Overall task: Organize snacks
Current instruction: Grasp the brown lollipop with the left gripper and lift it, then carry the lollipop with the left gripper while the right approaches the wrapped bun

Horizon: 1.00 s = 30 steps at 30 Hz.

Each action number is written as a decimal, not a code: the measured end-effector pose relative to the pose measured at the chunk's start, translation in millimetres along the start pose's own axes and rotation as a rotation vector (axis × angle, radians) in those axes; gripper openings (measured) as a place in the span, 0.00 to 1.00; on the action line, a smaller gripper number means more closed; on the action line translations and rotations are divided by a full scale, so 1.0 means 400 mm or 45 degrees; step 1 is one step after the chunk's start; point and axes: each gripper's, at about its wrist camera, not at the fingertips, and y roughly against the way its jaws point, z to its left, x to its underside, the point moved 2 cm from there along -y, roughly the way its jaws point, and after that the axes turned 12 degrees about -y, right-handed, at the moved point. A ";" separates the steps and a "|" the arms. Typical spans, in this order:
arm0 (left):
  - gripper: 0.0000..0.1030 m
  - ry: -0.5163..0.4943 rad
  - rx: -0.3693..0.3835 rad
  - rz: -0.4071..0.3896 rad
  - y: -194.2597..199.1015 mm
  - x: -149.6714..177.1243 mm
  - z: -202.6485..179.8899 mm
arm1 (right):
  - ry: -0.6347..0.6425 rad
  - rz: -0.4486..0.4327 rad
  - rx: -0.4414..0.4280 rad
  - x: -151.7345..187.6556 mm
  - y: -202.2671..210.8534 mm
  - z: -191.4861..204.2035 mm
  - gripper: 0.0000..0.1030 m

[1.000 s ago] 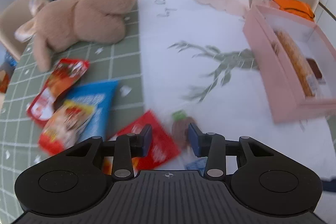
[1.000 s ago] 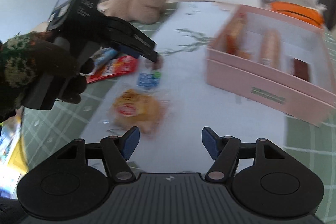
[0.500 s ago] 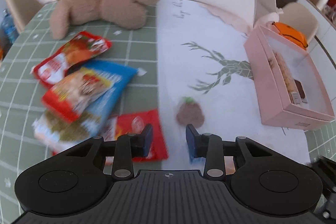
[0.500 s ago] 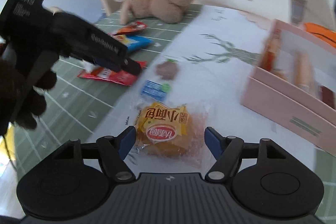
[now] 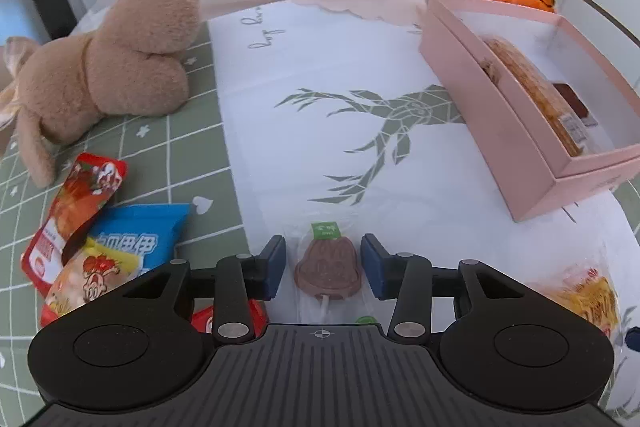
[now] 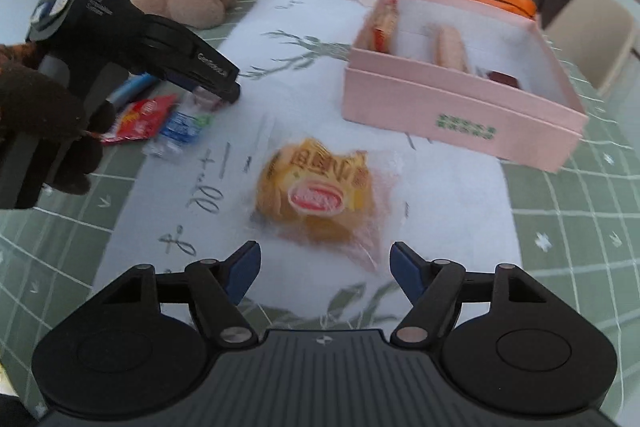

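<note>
Both grippers had spread fingers: the left gripper straddled the wrapped chocolate lollipop lying on the tabletop, untouched; closing might pinch only slippery wrapper, while the right gripper faced the yellow bun packet

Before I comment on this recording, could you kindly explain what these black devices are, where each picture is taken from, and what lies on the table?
No robot here: a person holds two black handheld grippers, each with a fisheye camera looking along its fingers. The left gripper is open, straddling a brown bell-shaped chocolate lollipop without holding it. The right gripper is open too, just short of a yellow wrapped bun. Also on the table: a pink cardboard box holding snacks, red and blue snack packets, and a tan plush rabbit.
</note>
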 end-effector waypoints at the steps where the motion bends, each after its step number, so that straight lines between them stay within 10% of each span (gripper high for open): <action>1: 0.45 -0.004 0.013 0.005 0.000 -0.001 0.001 | -0.009 -0.013 0.019 0.006 0.007 0.000 0.70; 15: 0.44 -0.189 0.148 -0.008 0.095 0.096 -0.163 | -0.150 -0.088 0.042 -0.125 0.018 -0.046 0.70; 30: 0.44 0.104 0.168 0.013 0.142 0.162 -0.128 | -0.032 0.060 -0.009 -0.116 -0.014 -0.077 0.70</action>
